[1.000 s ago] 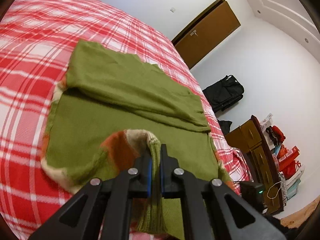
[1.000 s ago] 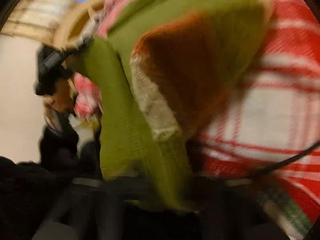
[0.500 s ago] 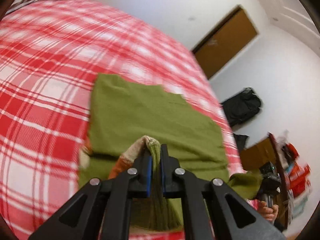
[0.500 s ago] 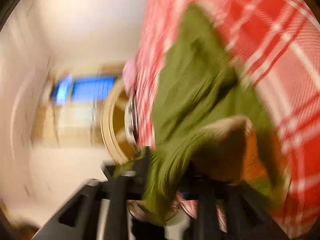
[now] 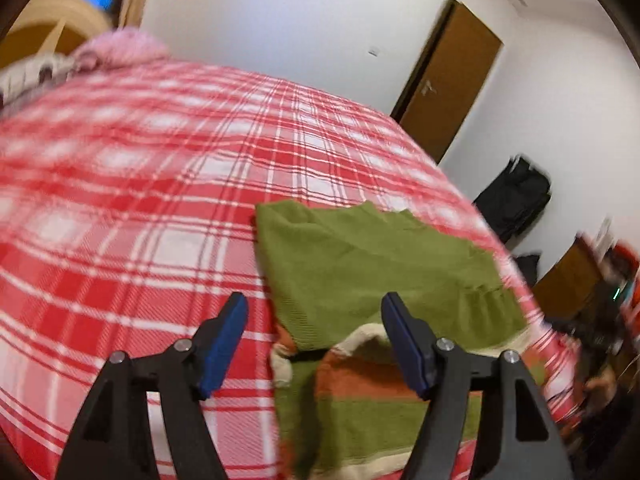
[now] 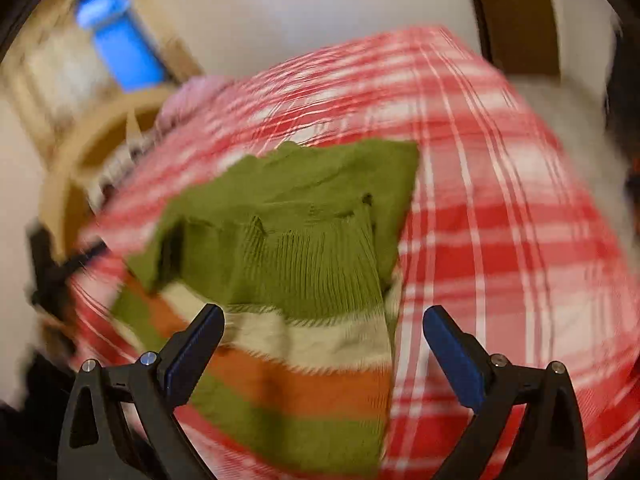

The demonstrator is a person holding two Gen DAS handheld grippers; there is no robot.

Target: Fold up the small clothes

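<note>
A small green knit sweater (image 5: 372, 272) with orange and cream stripes lies folded on the red plaid bed cover (image 5: 140, 184). Its striped lower part is laid over toward the green top. My left gripper (image 5: 314, 312) is open and empty just above the sweater's left edge. In the right wrist view the same sweater (image 6: 304, 248) lies in front of my right gripper (image 6: 324, 320), which is open and empty above the striped hem (image 6: 304, 376). Both views are blurred by motion.
A pink pillow (image 5: 120, 46) and a wooden headboard (image 5: 48, 28) are at the bed's far end. A brown door (image 5: 452, 80), a black bag (image 5: 516, 196) and a wooden dresser (image 5: 572, 276) stand to the right of the bed.
Both grippers were shut on the sweater's striped hem and carried it over the green part. Now both have opened, let go and drawn back; the hem lies on the sweater.
</note>
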